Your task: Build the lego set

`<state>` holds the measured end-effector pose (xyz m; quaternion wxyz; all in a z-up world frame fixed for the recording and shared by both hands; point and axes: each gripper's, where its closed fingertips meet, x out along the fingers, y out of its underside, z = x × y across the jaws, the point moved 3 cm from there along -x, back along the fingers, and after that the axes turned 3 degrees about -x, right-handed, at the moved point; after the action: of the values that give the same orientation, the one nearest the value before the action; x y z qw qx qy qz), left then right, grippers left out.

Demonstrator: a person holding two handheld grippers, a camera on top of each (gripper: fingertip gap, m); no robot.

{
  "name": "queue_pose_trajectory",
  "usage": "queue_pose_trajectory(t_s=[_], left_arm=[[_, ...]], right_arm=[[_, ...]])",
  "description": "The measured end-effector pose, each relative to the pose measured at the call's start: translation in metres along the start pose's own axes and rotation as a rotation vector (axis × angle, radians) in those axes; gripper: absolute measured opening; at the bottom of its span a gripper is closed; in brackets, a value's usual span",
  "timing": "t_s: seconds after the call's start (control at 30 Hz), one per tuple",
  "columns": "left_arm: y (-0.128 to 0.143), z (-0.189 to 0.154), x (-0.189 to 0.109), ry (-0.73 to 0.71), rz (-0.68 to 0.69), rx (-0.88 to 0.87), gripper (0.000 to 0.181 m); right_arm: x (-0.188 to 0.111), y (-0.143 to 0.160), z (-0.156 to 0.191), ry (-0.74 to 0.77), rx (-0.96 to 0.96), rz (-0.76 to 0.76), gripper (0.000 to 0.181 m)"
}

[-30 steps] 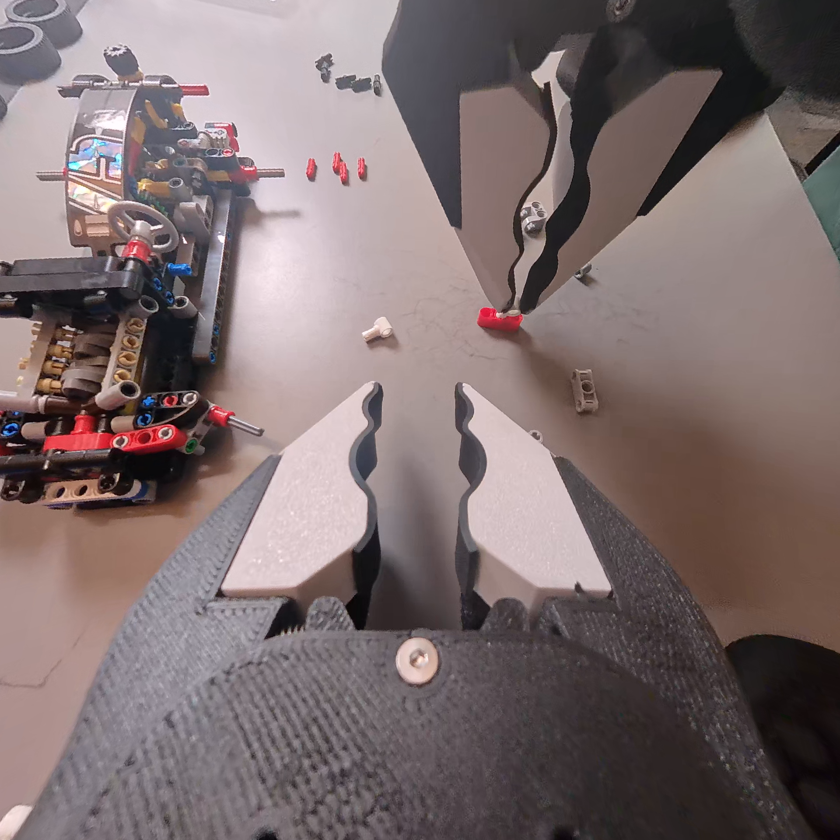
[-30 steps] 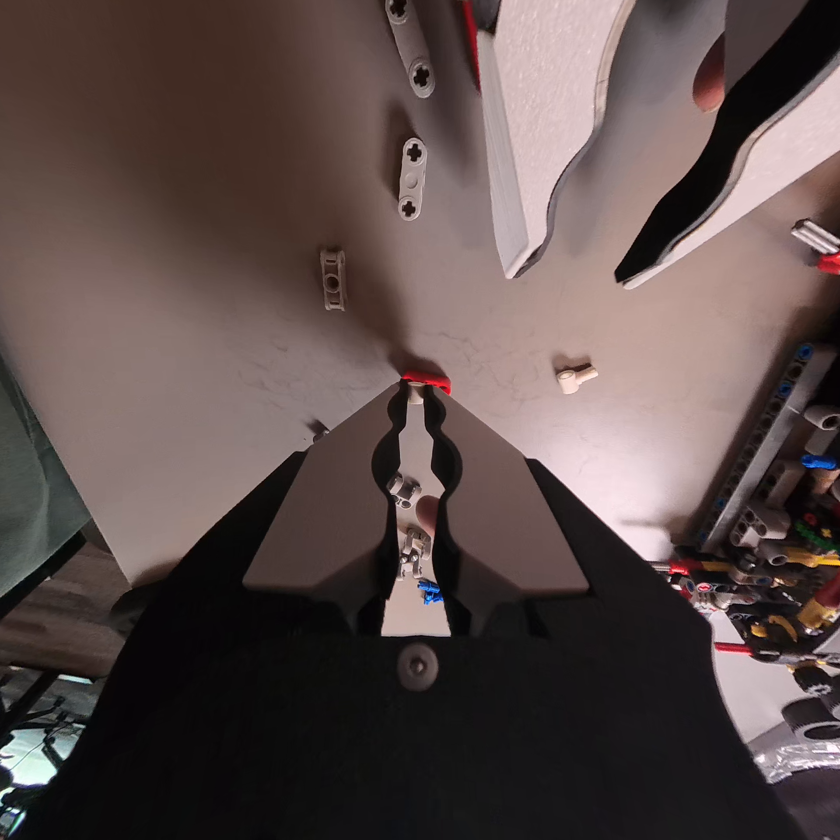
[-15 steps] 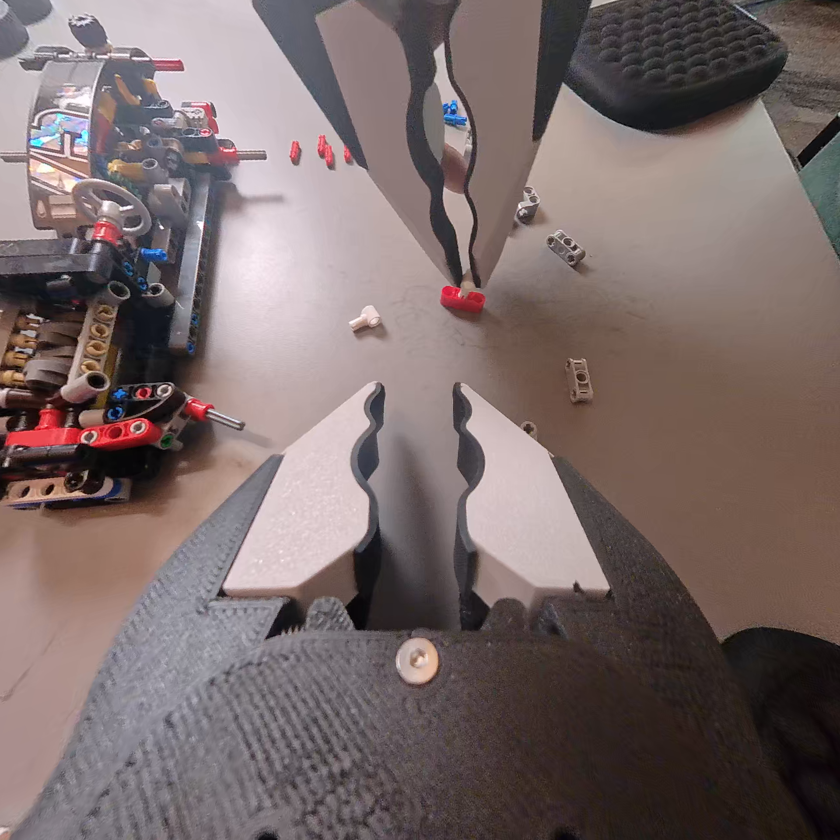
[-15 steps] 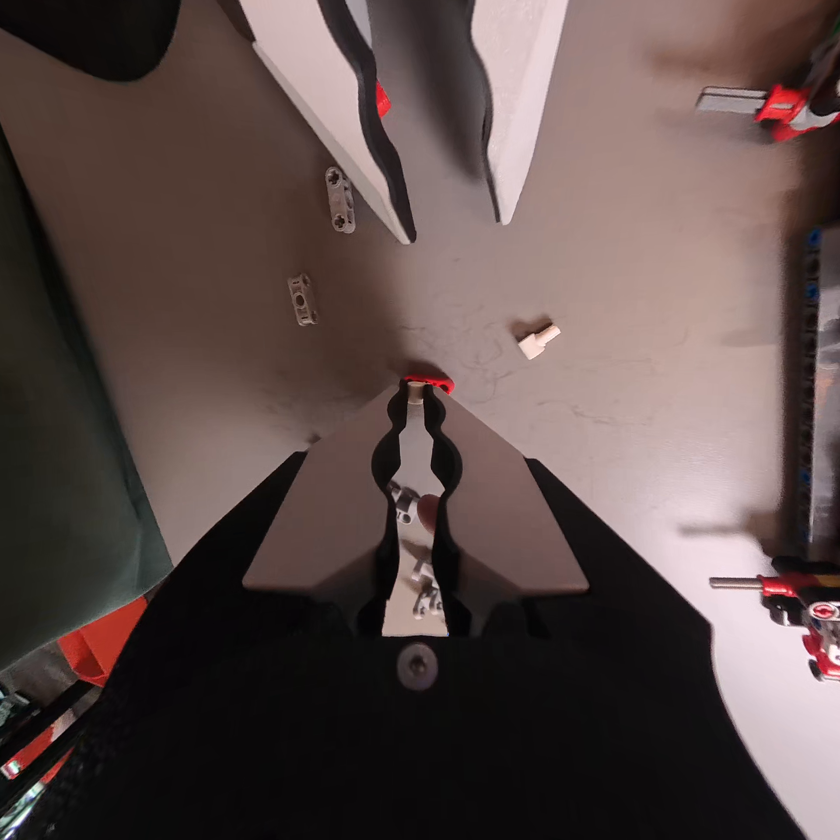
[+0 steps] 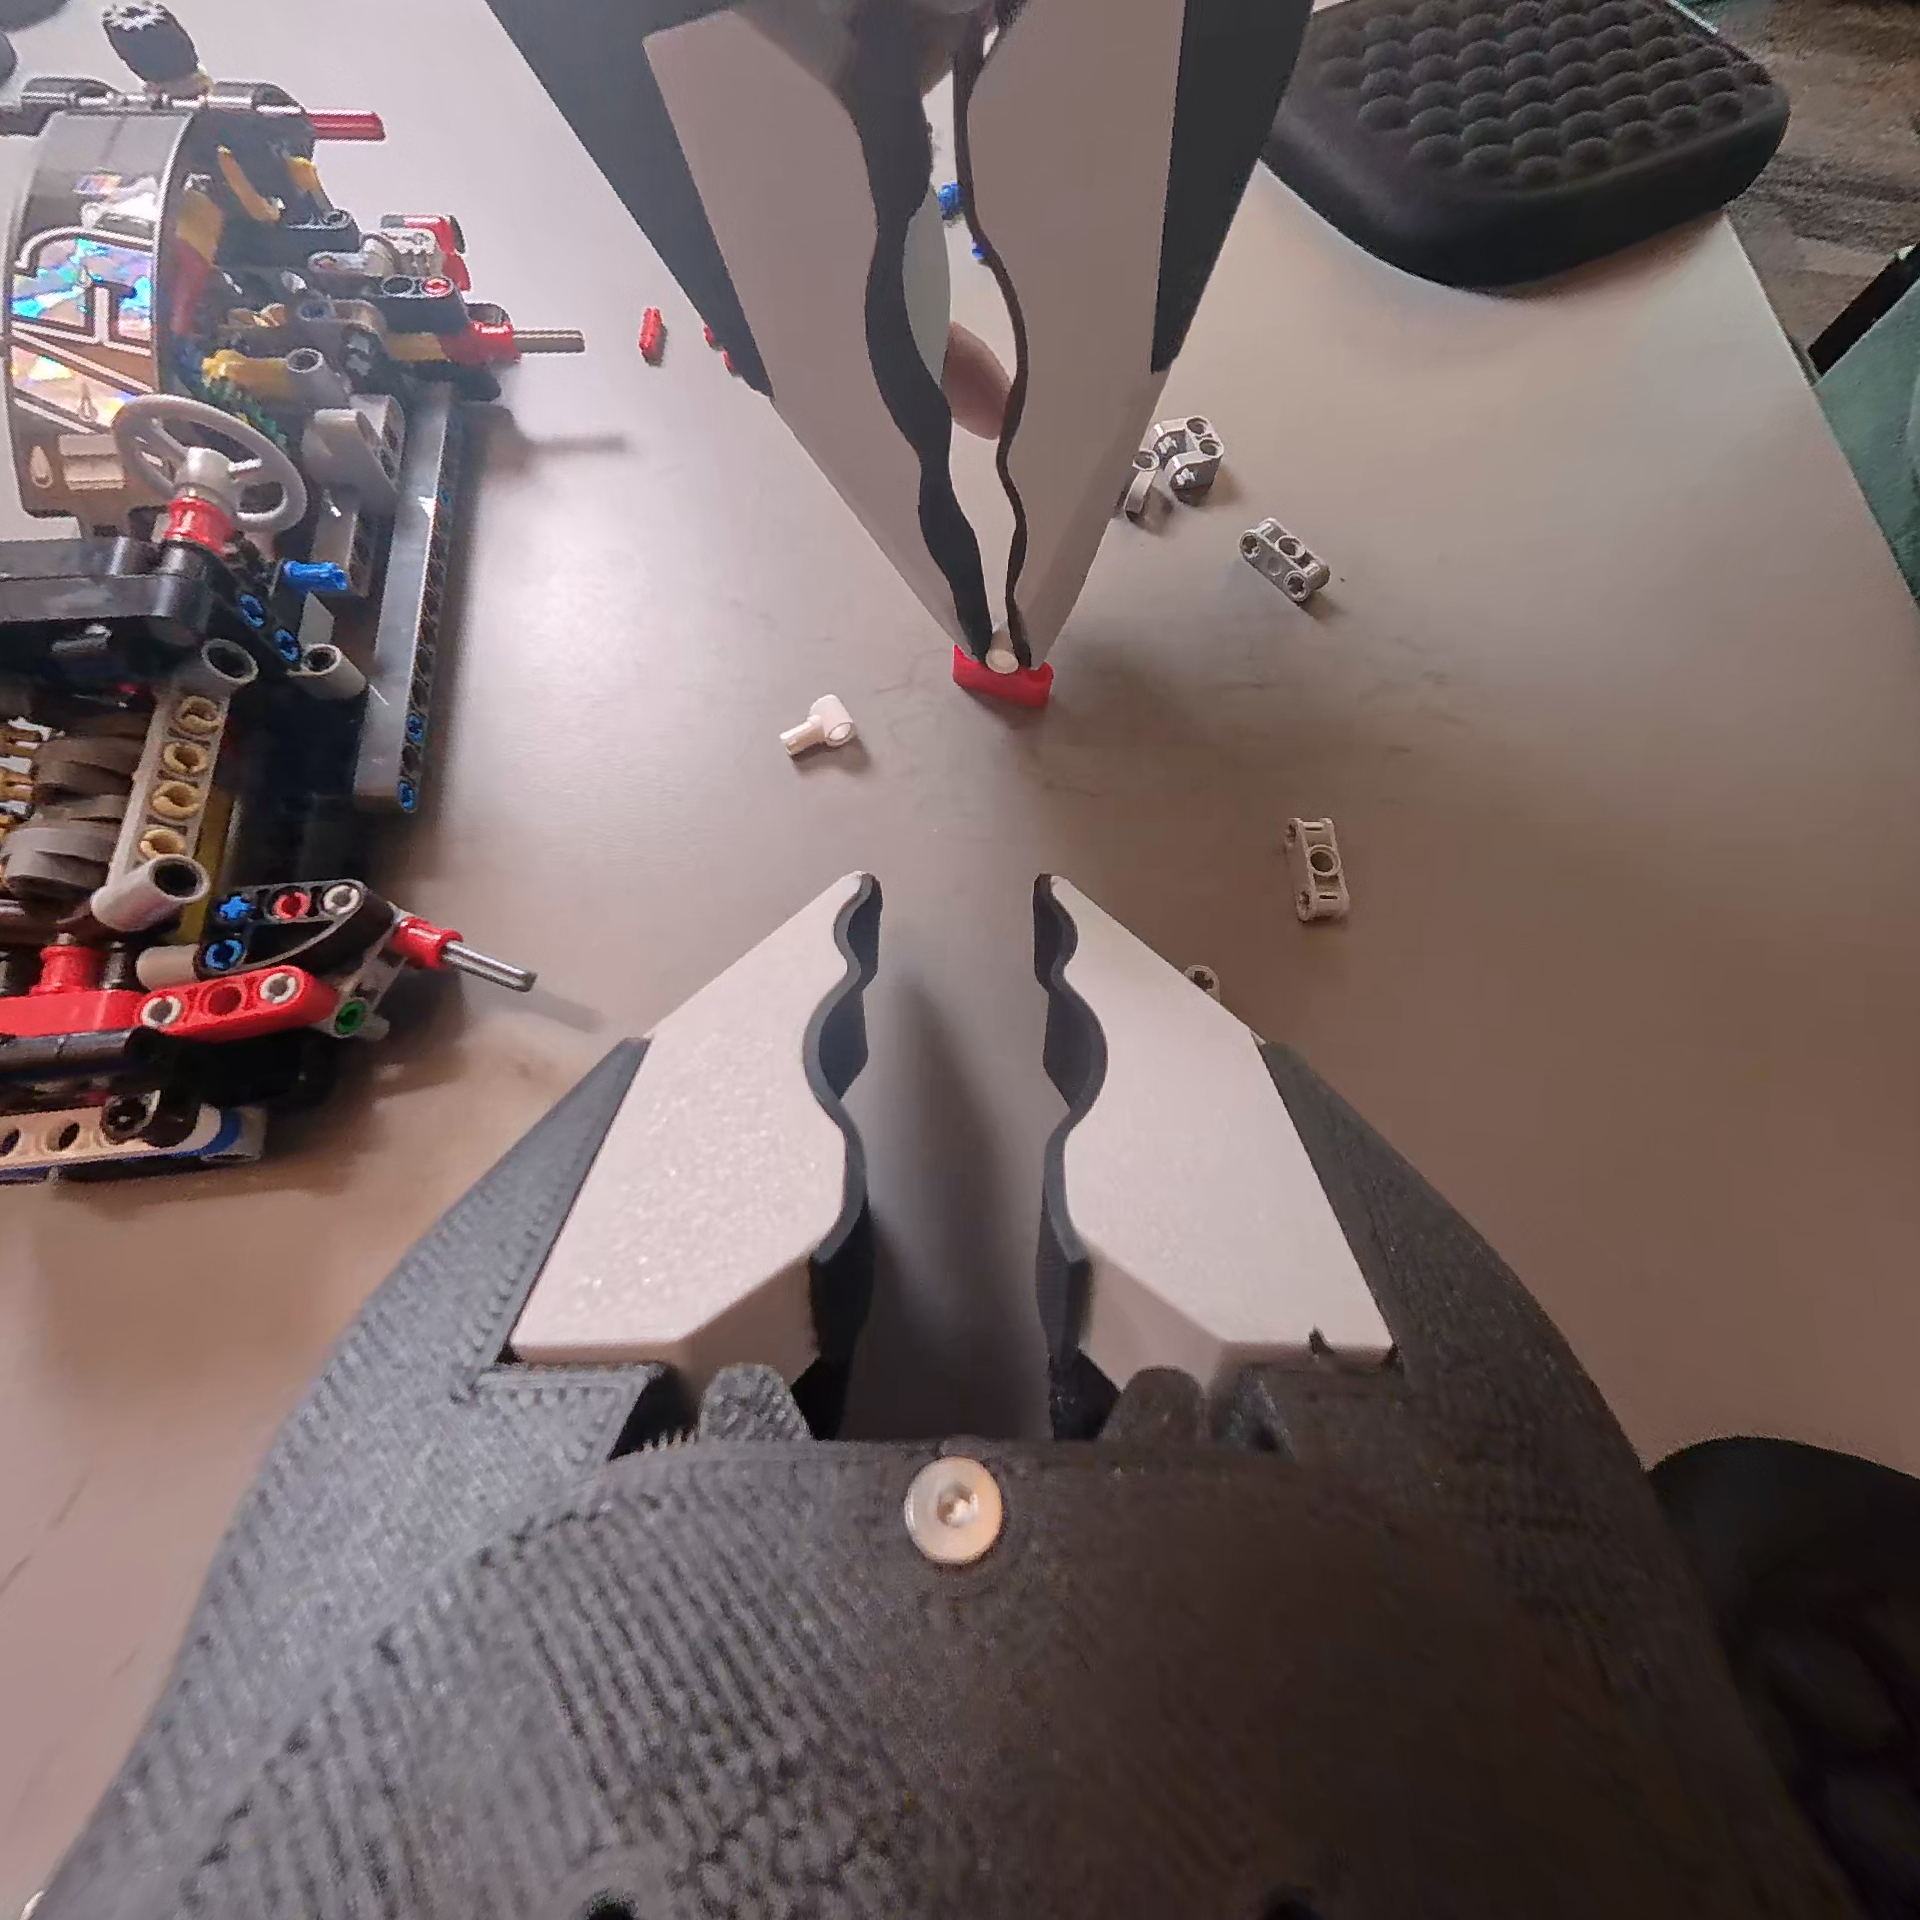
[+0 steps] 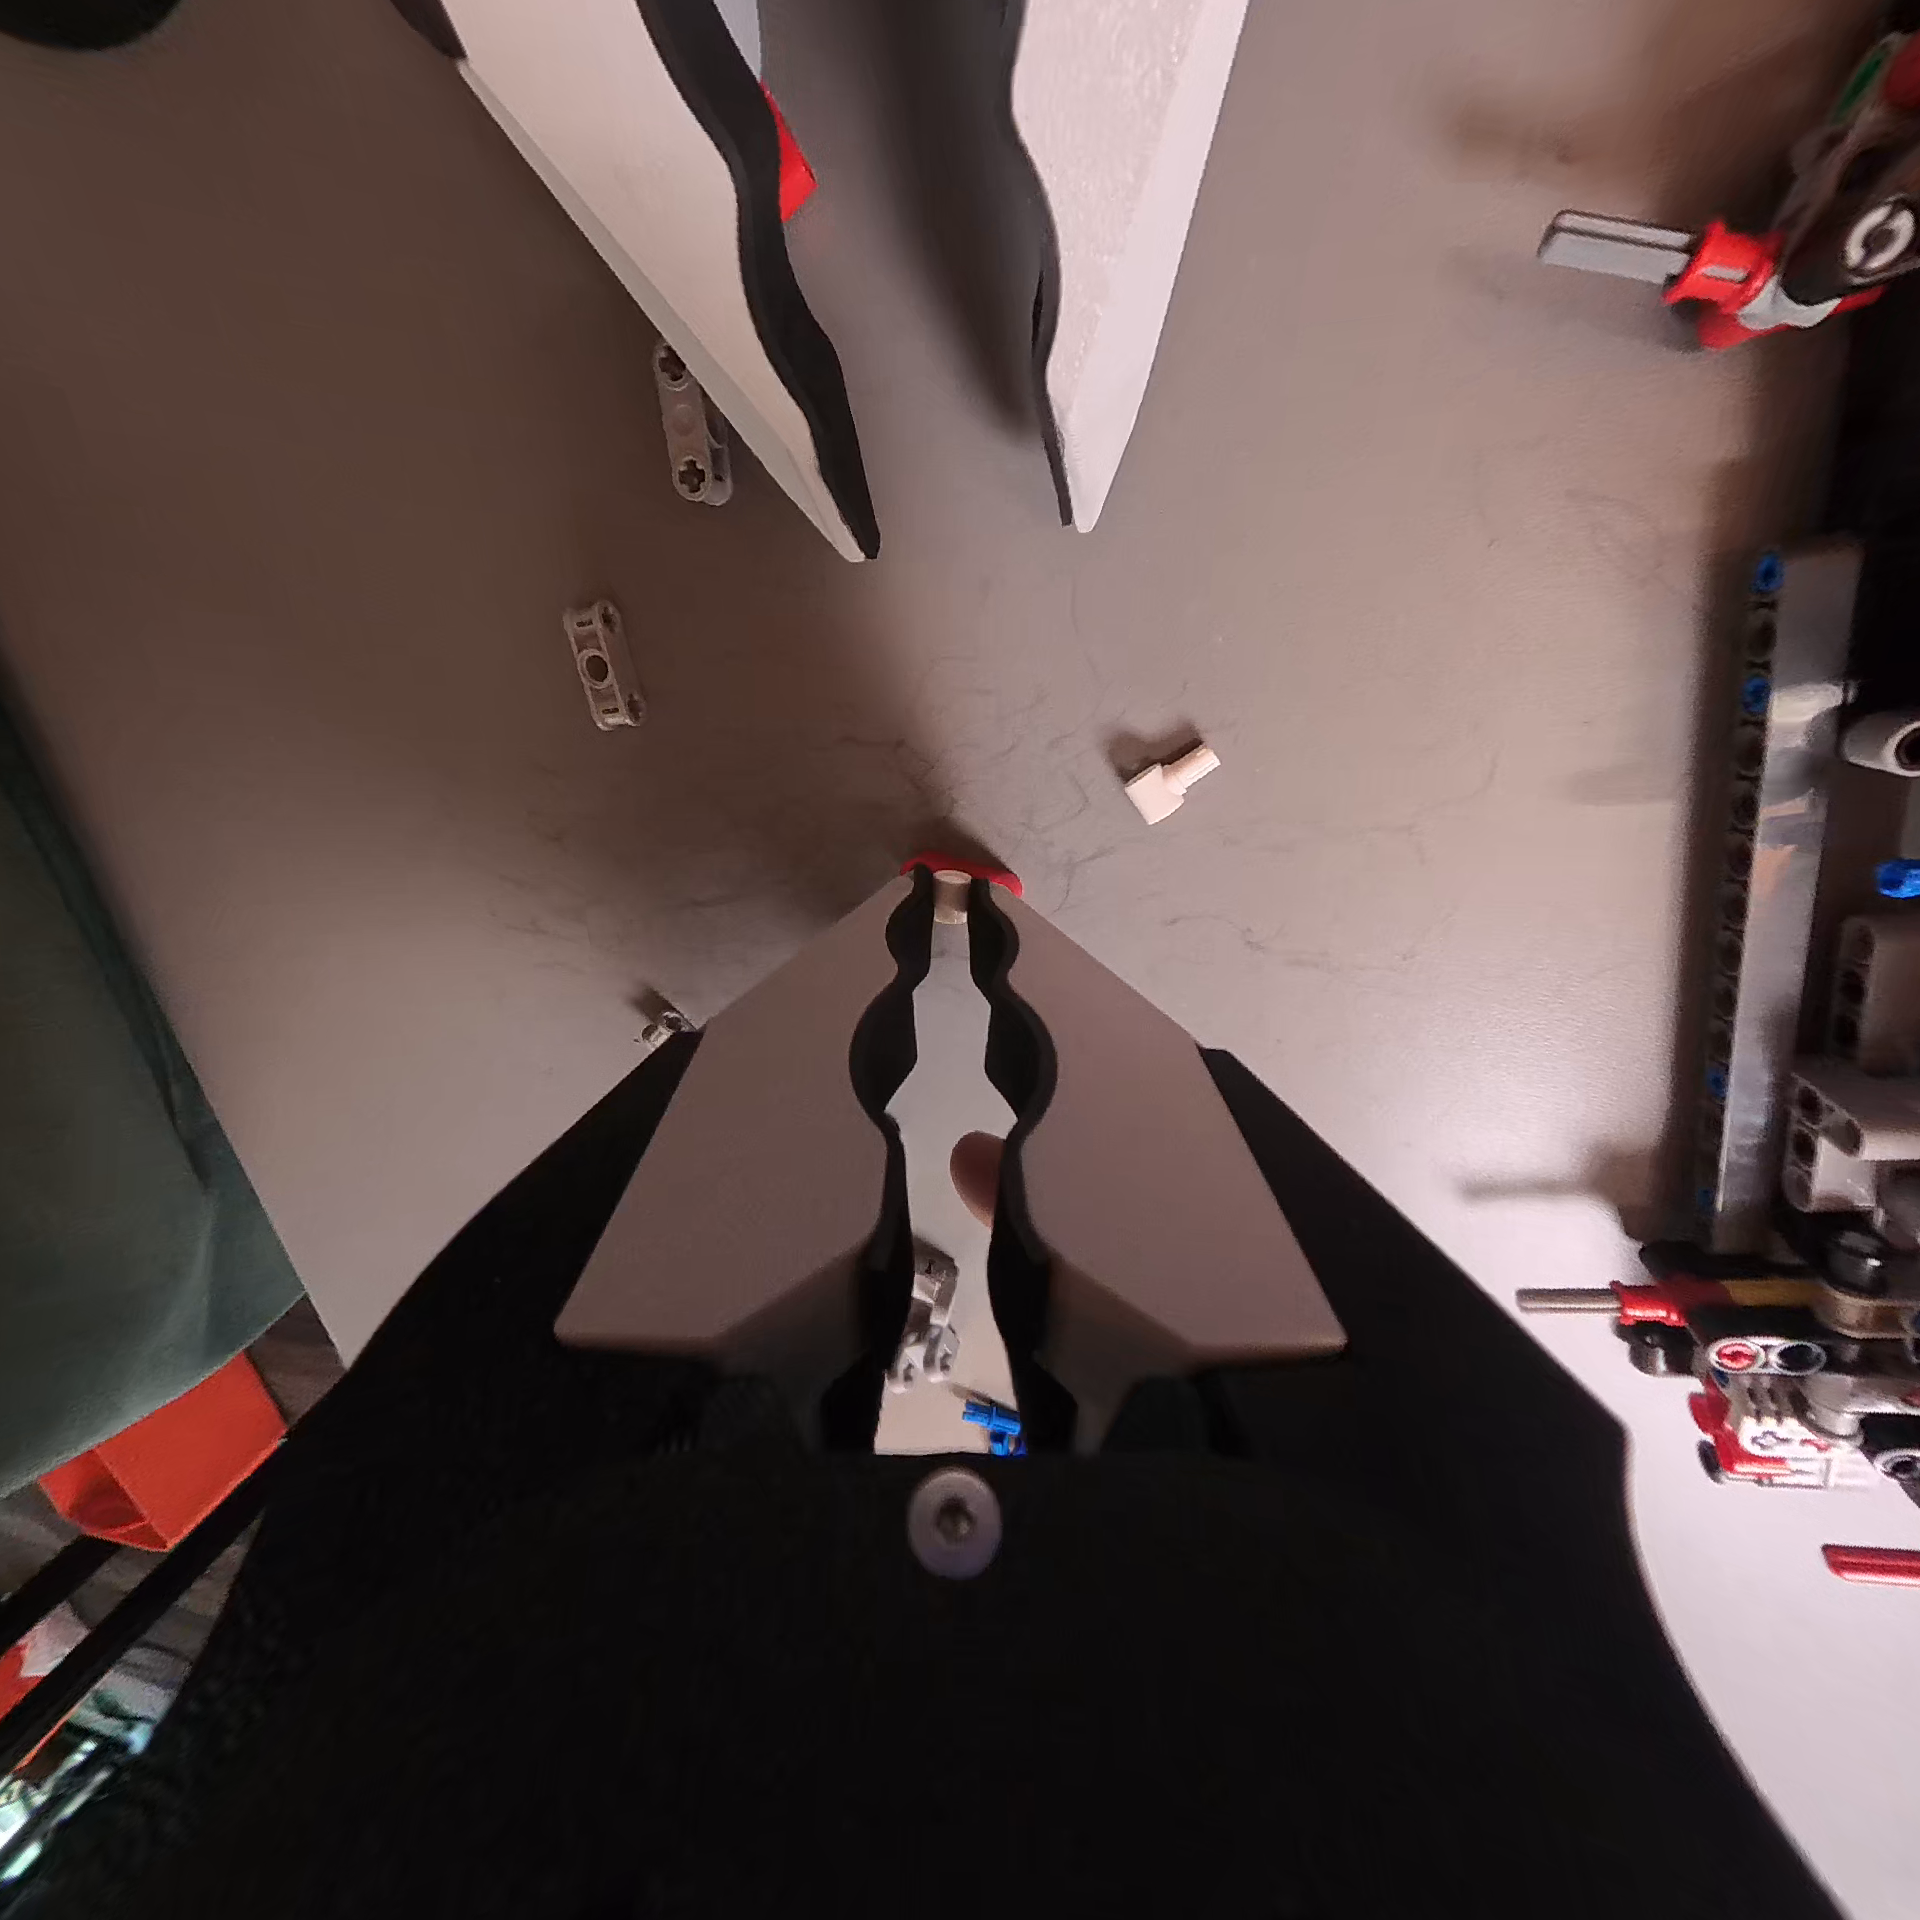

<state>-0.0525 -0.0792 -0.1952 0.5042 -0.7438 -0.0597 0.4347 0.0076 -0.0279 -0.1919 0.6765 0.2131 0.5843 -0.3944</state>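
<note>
your right claw [image 6: 951, 902] pinches one small tan peg [image 5: 1002, 659] upright into one short red beam [image 5: 1004, 681] lying crosswise on the grey surface [image 5: 1455, 727]; your left claw [image 5: 956, 883] hangs released, empty.

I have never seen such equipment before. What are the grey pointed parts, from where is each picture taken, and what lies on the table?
No robot arm is here: a person holds a hand-held gripper in each hand, and each carries a camera looking along its own two grey fingers. In the left wrist view, the left gripper is at the bottom, its jaws open and empty. The right gripper comes down from above. Its jaws are closed on a small beige peg that stands in a red Lego piece on the table. The right wrist view shows the same grip from the right gripper's own camera. On the table also lie a half-built Lego vehicle, a loose white connector and several small grey pieces.
</note>
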Motion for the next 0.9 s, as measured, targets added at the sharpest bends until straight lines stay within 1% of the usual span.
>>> queue_pose_trajectory(t_s=[0.03,0.17,0.4,0.47,0.57,0.67,0.77,0.83,0.9], left_arm=[[0.000,0.000,0.000,0.000,0.000,0.001,0.028],[-0.002,-0.002,0.000,0.000,-0.009,0.006,0.029],[-0.004,-0.007,0.002,0.012,-0.017,0.014,0.030],[-0.007,-0.008,0.002,0.009,-0.028,0.020,0.031],[-0.017,-0.012,-0.002,0.022,-0.081,0.025,0.033],[-0.033,-0.024,-0.007,0.070,-0.176,0.036,0.041],[-0.044,-0.042,-0.007,0.129,-0.211,0.056,0.048],[-0.048,-0.053,-0.003,0.148,-0.204,0.065,0.049],[-0.050,-0.062,0.001,0.160,-0.197,0.063,0.043]], right_arm=[[0.000,0.000,0.000,0.009,-0.007,0.003,0.005],[0.001,0.000,0.004,0.070,-0.061,-0.045,0.006],[0.002,0.001,0.007,0.178,-0.071,-0.093,0.005],[0.001,-0.001,0.011,0.193,-0.090,-0.141,0.005],[-0.007,-0.009,0.023,0.186,-0.119,-0.308,0.005],[-0.022,-0.017,0.038,0.150,-0.155,-0.550,0.005],[-0.033,-0.018,0.051,0.087,-0.157,-0.768,0.005],[-0.034,-0.018,0.058,0.052,-0.160,-0.864,0.005],[-0.032,-0.017,0.064,0.045,-0.188,-0.914,0.005]])
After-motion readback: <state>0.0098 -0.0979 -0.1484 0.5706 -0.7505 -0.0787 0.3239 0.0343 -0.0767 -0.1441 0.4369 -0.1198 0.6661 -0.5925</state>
